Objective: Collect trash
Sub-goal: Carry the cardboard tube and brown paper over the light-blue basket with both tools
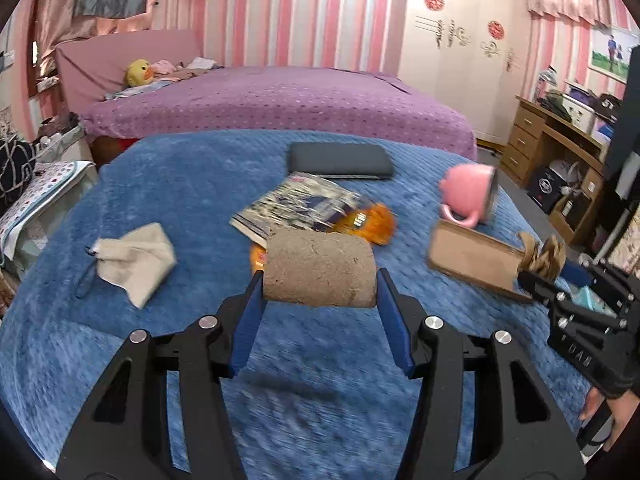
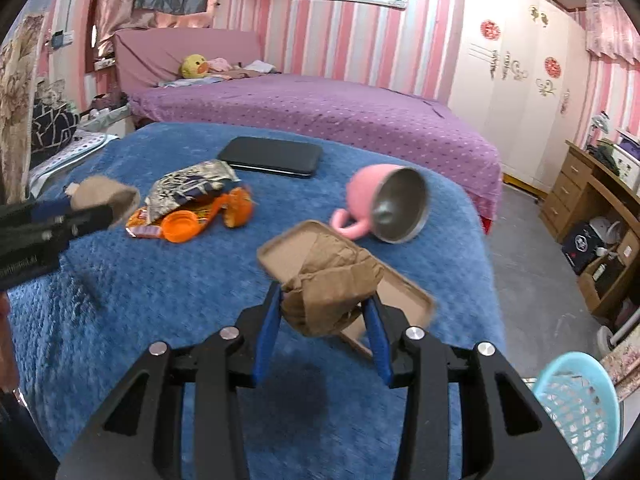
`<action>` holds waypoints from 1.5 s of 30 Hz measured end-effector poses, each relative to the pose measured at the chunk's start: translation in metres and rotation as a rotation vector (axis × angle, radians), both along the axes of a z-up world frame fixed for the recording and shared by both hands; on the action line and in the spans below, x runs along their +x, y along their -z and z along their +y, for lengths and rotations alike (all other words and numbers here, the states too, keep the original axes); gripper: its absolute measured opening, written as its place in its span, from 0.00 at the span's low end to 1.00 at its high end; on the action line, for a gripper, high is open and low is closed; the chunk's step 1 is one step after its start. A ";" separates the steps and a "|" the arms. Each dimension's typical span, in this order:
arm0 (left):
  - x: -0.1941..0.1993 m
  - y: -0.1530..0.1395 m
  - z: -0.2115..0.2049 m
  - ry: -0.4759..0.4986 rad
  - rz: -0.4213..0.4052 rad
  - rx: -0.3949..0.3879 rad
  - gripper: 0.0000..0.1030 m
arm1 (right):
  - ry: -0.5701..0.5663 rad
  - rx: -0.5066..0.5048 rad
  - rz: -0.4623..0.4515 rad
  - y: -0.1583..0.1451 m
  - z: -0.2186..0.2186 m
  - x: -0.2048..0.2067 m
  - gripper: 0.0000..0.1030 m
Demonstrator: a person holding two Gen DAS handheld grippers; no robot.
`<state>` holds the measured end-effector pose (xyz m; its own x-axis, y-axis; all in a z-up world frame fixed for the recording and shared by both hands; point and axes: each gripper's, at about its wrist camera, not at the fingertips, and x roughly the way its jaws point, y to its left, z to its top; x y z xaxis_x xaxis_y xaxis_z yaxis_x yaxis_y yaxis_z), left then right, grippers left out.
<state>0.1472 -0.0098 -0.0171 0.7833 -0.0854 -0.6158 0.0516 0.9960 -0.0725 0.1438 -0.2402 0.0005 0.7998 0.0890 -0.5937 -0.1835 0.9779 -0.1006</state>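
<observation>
Step in hand: both grippers are loaded and lifted over the blue blanket [image 2: 168, 320]; this reads as the carry stage of collecting trash.
Left gripper [image 1: 320, 280]: fingers set fairly wide, clamped on the ends of a cardboard roll [image 1: 320, 268] held crosswise.
Right gripper [image 2: 324, 308]: fingers narrow, pinching a crumpled brown paper wad [image 2: 332, 280], above a flat cardboard tray [image 2: 288, 252] on the blanket.
Trash left: orange snack wrapper [image 2: 192, 224] and silver-blue packet [image 2: 192, 186], mid blanket; a beige cloth [image 1: 136, 260] at near left.
Not trash, likely: pink mug [image 2: 372, 200] on its side, right; dark phone [image 2: 272, 156], far.
Bin: light-blue basket [image 2: 576, 400], near right, off the bed edge.
Next move: probably swing both loads right over the basket, then open the fingers; the roll is wide, so centre it.
</observation>
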 end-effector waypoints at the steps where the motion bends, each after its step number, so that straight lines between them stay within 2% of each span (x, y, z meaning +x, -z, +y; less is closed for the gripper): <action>1: -0.001 0.002 -0.005 0.006 0.004 0.002 0.52 | 0.007 0.001 -0.003 -0.002 -0.005 -0.002 0.39; 14: -0.012 -0.004 -0.040 0.013 -0.005 -0.020 0.52 | 0.108 -0.010 -0.014 -0.012 -0.076 -0.039 0.39; 30: -0.021 0.005 -0.083 0.058 -0.023 0.064 0.52 | 0.243 0.006 -0.003 -0.009 -0.162 -0.061 0.39; 35: -0.020 0.001 -0.097 0.060 -0.032 0.053 0.52 | 0.289 0.007 0.003 -0.006 -0.193 -0.067 0.39; 41: -0.025 -0.005 -0.141 0.118 -0.056 0.056 0.52 | 0.355 -0.014 0.013 -0.002 -0.230 -0.076 0.39; 45: -0.026 -0.003 -0.179 0.174 -0.033 -0.012 0.52 | 0.393 -0.013 0.015 -0.002 -0.253 -0.083 0.39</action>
